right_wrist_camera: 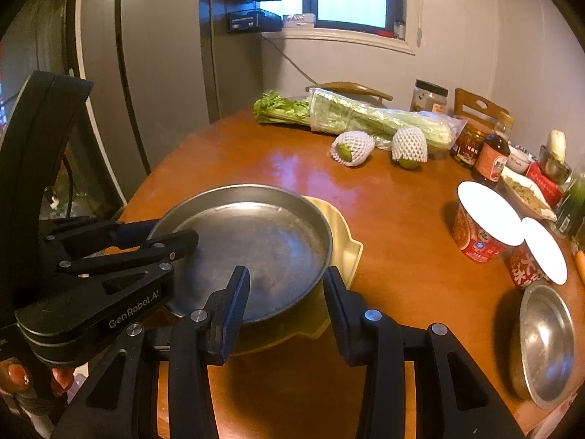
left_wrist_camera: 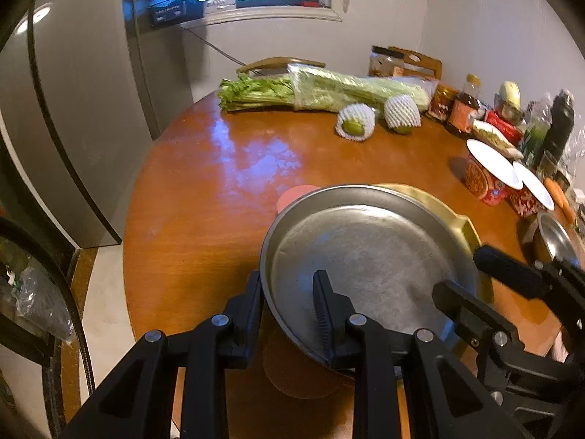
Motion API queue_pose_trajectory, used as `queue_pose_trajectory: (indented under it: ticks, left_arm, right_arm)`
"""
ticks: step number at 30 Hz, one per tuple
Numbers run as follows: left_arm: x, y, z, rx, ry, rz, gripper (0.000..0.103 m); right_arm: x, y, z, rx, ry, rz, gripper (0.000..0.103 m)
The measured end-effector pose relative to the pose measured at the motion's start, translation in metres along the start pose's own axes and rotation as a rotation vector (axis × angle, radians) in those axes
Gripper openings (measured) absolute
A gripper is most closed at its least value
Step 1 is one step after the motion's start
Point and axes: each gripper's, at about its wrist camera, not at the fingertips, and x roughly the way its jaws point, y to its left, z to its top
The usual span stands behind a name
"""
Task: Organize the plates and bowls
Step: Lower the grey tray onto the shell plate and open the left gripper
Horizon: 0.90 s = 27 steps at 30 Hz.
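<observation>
Both hand-held grippers tilt downward, left (left_wrist_camera: 289,292) and right (right_wrist_camera: 287,285) each clamping the steel plate's (left_wrist_camera: 365,248) rim.

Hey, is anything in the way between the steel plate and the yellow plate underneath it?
Nothing visible. The steel plate sits directly over the yellow plate, and the left gripper has its jaws clamped on the steel plate's near rim.

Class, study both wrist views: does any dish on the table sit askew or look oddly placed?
Yes. The steel plate sits tilted and off-centre on the yellow dish, overhanging toward the left gripper, which clamps its rim. The right gripper straddles both dishes' near edges.
</observation>
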Motion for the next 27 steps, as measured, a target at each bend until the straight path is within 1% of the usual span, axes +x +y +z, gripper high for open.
queue_pose_trajectory:
  ticks: [2,4,9,12,14,16,18,21,27]
  left_arm:
    - [0.000,-0.003,-0.001,0.014,-0.006,0.013,0.028]
    - [0.000,-0.002,-0.001,0.009,-0.005,0.001,0.028]
    - [0.000,-0.002,-0.001,0.014,-0.001,0.008,0.028]
    - [0.002,-0.001,-0.001,0.009,0.004,0.015,0.032]
    - [0.002,0.000,-0.001,0.002,0.003,0.028,0.038]
    - [0.001,0.001,-0.002,-0.002,0.004,0.033,0.040]
    - [0.002,0.001,-0.002,-0.004,0.006,0.023,0.041]
    - [0.002,0.003,-0.002,-0.021,0.012,-0.004,0.047]
    - [0.000,0.005,-0.005,-0.036,0.011,-0.011,0.052]
  right_arm:
    - [-0.001,0.002,0.000,-0.011,-0.001,-0.001,0.043]
    - [0.000,0.002,-0.001,-0.023,-0.004,-0.013,0.043]
    - [0.000,0.002,0.000,-0.028,-0.002,-0.015,0.043]
    - [0.000,0.002,0.000,-0.030,-0.002,-0.016,0.043]
    - [0.000,0.004,-0.001,-0.036,-0.002,-0.017,0.043]
    - [0.000,0.004,-0.001,-0.035,-0.002,-0.012,0.043]
    - [-0.001,0.004,-0.002,-0.032,-0.003,-0.009,0.043]
    - [-0.004,0.001,-0.001,-0.026,-0.010,-0.011,0.043]
    - [-0.013,-0.009,-0.002,0.008,-0.023,-0.018,0.045]
